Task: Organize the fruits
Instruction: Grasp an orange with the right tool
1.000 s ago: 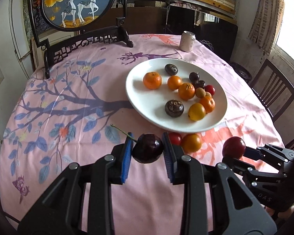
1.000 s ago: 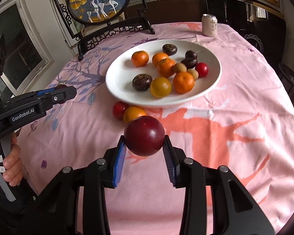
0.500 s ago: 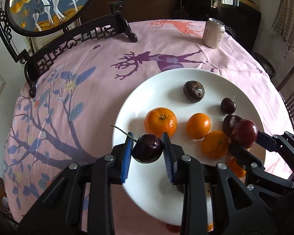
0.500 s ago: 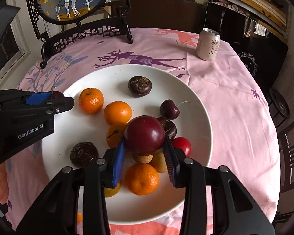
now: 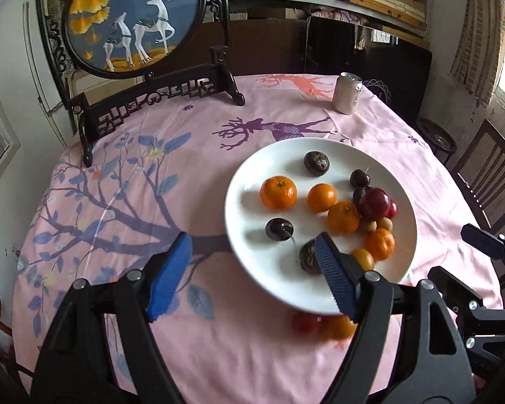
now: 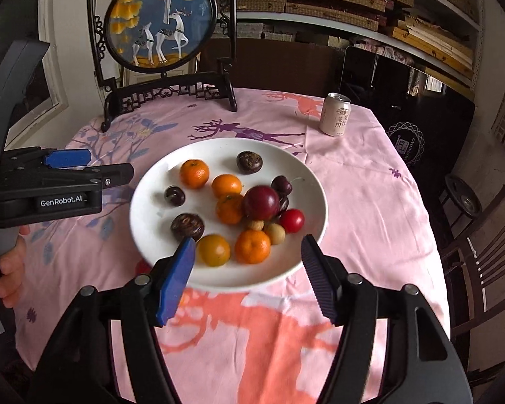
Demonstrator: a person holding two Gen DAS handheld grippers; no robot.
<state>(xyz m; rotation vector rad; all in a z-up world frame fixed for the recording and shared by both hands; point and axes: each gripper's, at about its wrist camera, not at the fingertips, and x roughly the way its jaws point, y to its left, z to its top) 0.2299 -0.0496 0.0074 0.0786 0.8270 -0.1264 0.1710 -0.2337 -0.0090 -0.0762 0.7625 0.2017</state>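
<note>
A white plate (image 5: 252, 168) (image 6: 144, 202) on the pink tablecloth holds several oranges, dark fruits, a dark cherry (image 5: 279, 229) (image 6: 174, 196) and a red plum (image 5: 374, 203) (image 6: 261, 202) resting on the pile. My left gripper (image 5: 252, 279) is open and empty, above the plate's near-left edge; it also shows at the left of the right wrist view (image 6: 94, 168). My right gripper (image 6: 247, 276) is open and empty, above the plate's near rim. A red fruit (image 5: 305, 322) and an orange fruit (image 5: 340, 327) lie on the cloth beside the plate.
A drink can (image 5: 347, 93) (image 6: 336, 113) stands at the far right of the table. A framed deer screen on a black stand (image 5: 141, 20) (image 6: 161, 23) stands at the back. Chairs (image 5: 488, 181) are at the right.
Both grippers opened and pulled back. The cherry left my left gripper and now lies on the plate. The plum left my right gripper and rests on the fruit pile.
</note>
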